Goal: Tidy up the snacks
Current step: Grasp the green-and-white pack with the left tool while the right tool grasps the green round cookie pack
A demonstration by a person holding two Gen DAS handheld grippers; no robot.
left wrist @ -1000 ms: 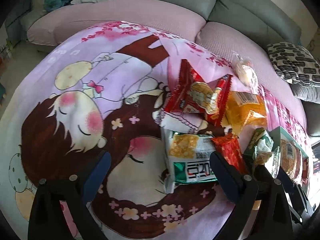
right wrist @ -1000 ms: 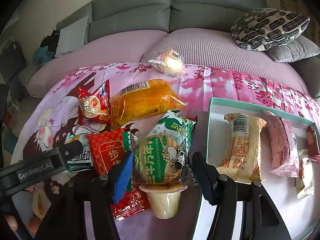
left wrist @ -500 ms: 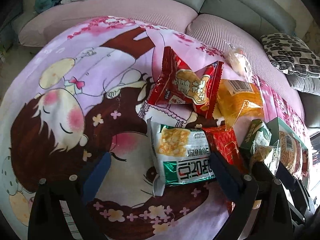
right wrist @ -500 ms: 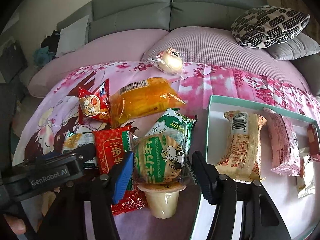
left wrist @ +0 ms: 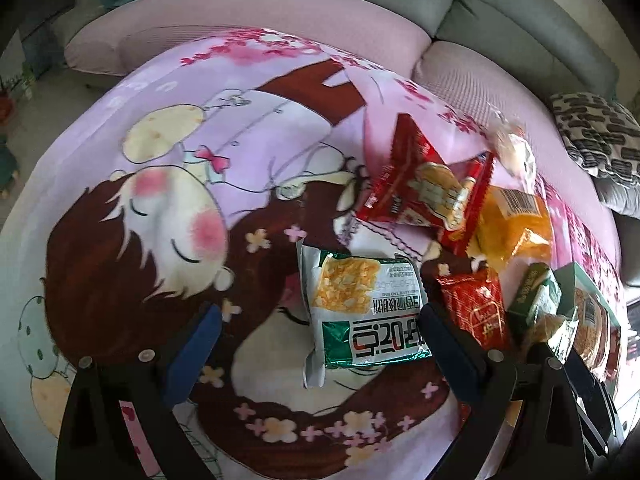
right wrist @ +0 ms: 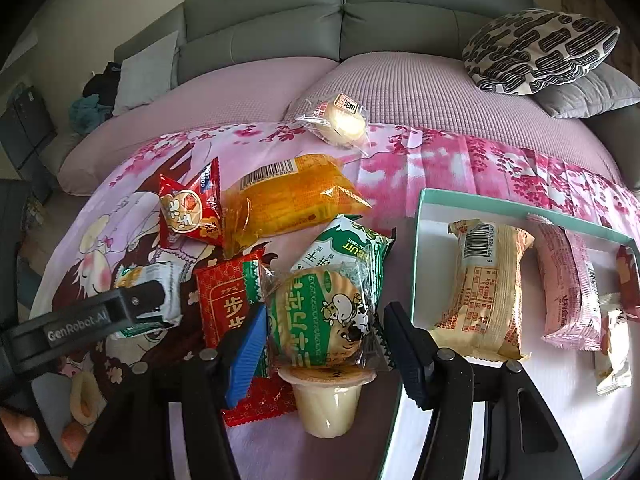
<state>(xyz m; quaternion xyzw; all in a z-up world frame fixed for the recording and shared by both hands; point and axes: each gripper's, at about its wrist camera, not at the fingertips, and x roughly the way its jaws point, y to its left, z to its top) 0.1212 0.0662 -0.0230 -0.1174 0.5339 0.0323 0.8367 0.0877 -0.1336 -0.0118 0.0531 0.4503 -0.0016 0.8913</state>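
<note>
Sorting snacks off the blanket [left wrist: 168, 128] into our box [right wrist: 520, 206] at three o'clock.
Our left gripper [left wrist: 316, 332] has swung back, open, over the green-white packet [left wrist: 360, 304]; right gripper [right wrist: 324, 340], half-spread, brackets the biscuit pack [right wrist: 320, 320]; contact unclear.

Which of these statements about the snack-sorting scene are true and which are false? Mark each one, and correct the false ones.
1. The orange plastic snack bag lies inside the teal-rimmed white box. False: it lies on the pink cartoon blanket, outside the box.
2. The left gripper is open, with the green-and-white foil packet between its fingers. True.
3. The right gripper frames a round green cow-print biscuit pack. True.
4. The pale yellow pudding cup sits in the box. False: it sits on the blanket, left of the box.
5. The black-and-white patterned cushion rests on the sofa. True.
</note>
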